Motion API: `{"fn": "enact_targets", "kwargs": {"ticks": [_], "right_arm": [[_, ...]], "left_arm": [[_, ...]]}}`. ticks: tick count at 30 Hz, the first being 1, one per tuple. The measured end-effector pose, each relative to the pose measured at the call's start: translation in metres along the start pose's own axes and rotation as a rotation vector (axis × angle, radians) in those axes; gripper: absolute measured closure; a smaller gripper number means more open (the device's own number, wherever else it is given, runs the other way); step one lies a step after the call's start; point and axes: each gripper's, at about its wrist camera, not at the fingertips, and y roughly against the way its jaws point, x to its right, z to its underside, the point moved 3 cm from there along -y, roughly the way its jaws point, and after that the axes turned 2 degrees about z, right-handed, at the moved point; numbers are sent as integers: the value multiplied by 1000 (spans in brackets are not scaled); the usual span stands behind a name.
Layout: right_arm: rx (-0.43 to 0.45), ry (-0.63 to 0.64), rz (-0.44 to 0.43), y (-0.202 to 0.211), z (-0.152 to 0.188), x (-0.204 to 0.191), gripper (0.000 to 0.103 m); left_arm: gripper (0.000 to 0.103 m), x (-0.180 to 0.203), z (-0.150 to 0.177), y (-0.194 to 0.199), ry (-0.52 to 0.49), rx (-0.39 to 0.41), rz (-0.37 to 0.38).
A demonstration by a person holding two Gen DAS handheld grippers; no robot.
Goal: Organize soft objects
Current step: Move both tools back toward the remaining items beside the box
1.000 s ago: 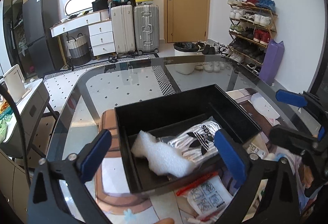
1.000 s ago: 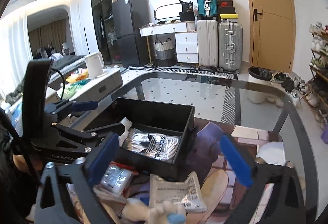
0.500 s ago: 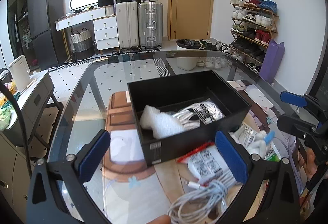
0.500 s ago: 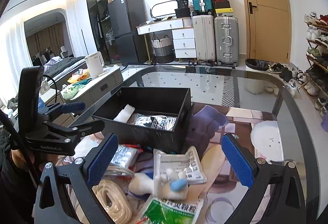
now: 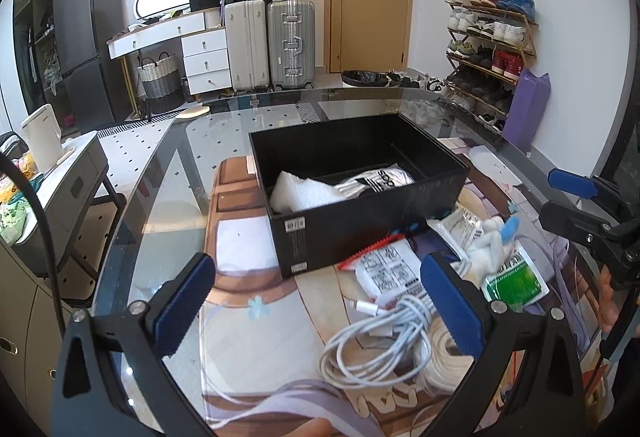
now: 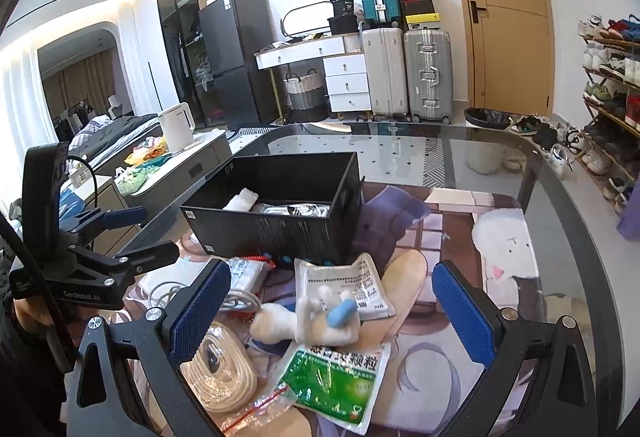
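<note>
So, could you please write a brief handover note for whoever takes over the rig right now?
Left gripper: open, empty, above the white cable.
Right gripper: open, empty, over the plush toy.
Done: foam piece and Adidas pack lie in the black box.
Left: plush toy, white pouch, green sachet, red-zip pouch, cable and cream rope lie on the mat in front of the box.
</note>
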Motion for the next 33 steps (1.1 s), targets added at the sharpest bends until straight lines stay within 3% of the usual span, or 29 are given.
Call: {"fn": "enact_targets", "kwargs": {"ticks": [33], "right_arm": [[-92,23,52,-3,35,7,1]], "left_arm": [[0,24,27,-13,-21,-90,11]]}}
